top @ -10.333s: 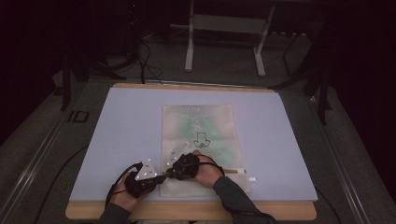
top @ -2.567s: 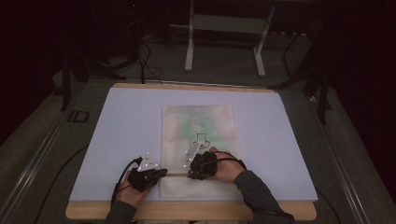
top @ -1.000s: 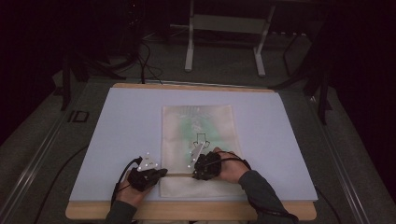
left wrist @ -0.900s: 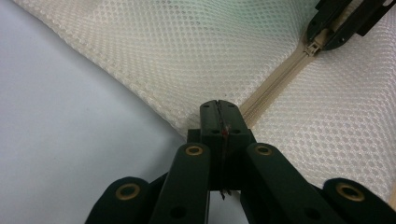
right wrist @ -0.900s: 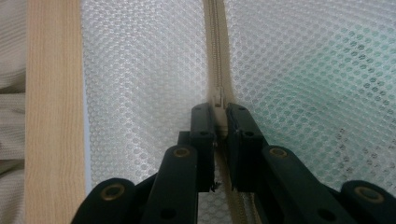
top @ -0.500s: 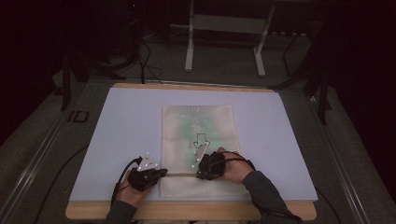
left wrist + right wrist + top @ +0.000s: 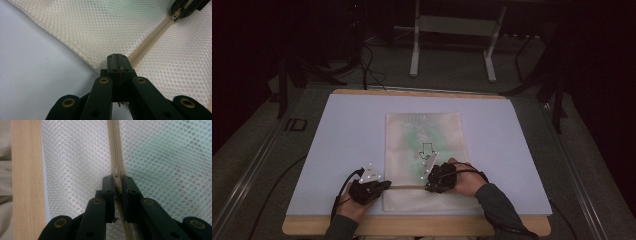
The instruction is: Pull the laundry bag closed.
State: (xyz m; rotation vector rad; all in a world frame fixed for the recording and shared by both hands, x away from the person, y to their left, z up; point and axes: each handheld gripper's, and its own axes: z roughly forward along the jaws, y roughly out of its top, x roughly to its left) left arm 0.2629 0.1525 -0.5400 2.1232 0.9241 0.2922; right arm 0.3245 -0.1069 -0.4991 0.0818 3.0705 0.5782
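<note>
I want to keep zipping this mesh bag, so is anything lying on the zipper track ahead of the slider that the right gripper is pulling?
Nothing visible does. The right gripper is shut on the zipper slider, and the zipper track ahead of it lies bare on the mesh bag.

Mesh cloth, woven zip tape and matt black jaws, as I saw them

From my station the mesh bag (image 7: 82, 27) looked like cream synthetic netting, a fine honeycomb weave with a faint sheen, sheer enough for a green tint to show through. Its zipper (image 7: 114, 147) was a tan woven cloth tape with close, fine teeth, and the zipper slider (image 7: 116, 176) looked like smooth tan plastic or painted metal; I couldn't tell which. The left gripper (image 7: 117, 58) and right gripper (image 7: 117, 182) had matt black plastic jaws with brass-coloured rivets. The table cover (image 7: 347, 130) was a smooth, matt pale sheet, and the table edge (image 7: 26, 177) showed light, grained wood.
</note>
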